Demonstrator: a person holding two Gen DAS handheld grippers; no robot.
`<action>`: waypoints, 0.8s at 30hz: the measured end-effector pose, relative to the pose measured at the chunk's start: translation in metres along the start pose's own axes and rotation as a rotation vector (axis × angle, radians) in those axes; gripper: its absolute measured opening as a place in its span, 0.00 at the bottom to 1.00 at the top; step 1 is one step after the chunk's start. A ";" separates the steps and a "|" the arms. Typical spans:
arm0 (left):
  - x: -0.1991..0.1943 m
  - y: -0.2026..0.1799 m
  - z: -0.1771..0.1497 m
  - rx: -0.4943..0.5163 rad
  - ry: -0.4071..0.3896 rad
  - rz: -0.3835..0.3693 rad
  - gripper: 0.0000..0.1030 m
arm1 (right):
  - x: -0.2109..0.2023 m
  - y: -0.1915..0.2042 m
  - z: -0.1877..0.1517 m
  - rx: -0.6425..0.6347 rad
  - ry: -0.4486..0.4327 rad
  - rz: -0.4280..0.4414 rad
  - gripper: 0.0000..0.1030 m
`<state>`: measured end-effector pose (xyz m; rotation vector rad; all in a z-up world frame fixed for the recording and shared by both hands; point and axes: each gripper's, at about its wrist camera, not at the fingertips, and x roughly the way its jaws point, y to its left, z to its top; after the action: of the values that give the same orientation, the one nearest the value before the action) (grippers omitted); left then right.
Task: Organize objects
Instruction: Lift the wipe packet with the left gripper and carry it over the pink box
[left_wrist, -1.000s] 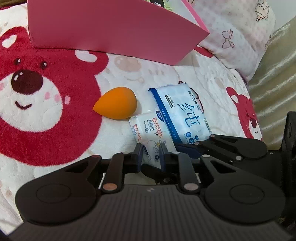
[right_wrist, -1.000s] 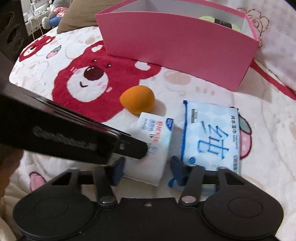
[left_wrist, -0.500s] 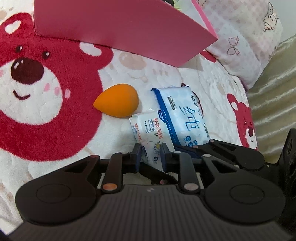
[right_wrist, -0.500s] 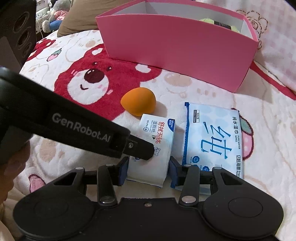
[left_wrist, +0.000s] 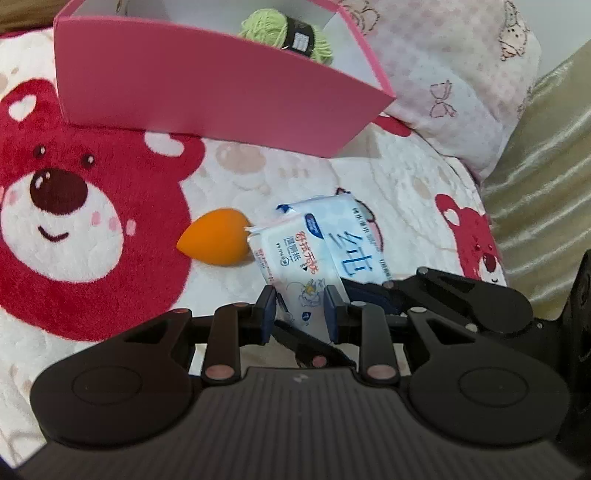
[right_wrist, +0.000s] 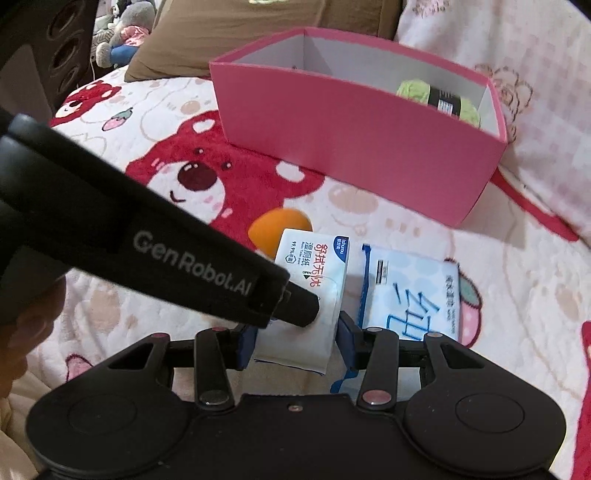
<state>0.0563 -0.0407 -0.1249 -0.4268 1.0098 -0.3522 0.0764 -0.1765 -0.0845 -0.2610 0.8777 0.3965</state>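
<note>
A small white wipes pack (left_wrist: 295, 258) (right_wrist: 314, 266) is held up off the blanket, tilted, by both grippers. My left gripper (left_wrist: 300, 312) is shut on its near end; one of its fingers (right_wrist: 295, 306) presses on the pack's top face. My right gripper (right_wrist: 297, 343) is shut on the pack's two sides. A larger blue-and-white wipes pack (left_wrist: 354, 240) (right_wrist: 410, 288) lies flat just to the right. An orange teardrop sponge (left_wrist: 218, 240) (right_wrist: 273, 229) sits to the left, partly hidden by the small pack. Behind stands the pink box (left_wrist: 207, 92) (right_wrist: 351, 136).
A green yarn ball (left_wrist: 269, 29) (right_wrist: 413, 90) lies in the box's right end. All rests on a soft blanket with red bears (left_wrist: 74, 221). A pink pillow (left_wrist: 461, 74) lies right of the box, a brown cushion (right_wrist: 258, 37) and plush toys (right_wrist: 118, 44) behind.
The small wipes pack has come up off the blanket with both grippers on it, and now overlaps the sponge and the large pack. The box's inside has come into view.
</note>
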 end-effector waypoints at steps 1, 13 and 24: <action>-0.002 -0.003 0.000 0.010 -0.001 0.004 0.24 | -0.003 0.000 0.001 -0.002 -0.010 -0.004 0.48; -0.030 -0.005 0.015 0.001 -0.039 -0.003 0.24 | -0.020 0.003 0.012 -0.122 -0.082 -0.017 0.47; -0.049 0.002 0.025 -0.012 -0.050 -0.013 0.24 | -0.033 0.012 0.034 -0.242 -0.127 -0.031 0.46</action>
<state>0.0547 -0.0113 -0.0781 -0.4509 0.9608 -0.3458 0.0759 -0.1608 -0.0389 -0.4666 0.7001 0.4861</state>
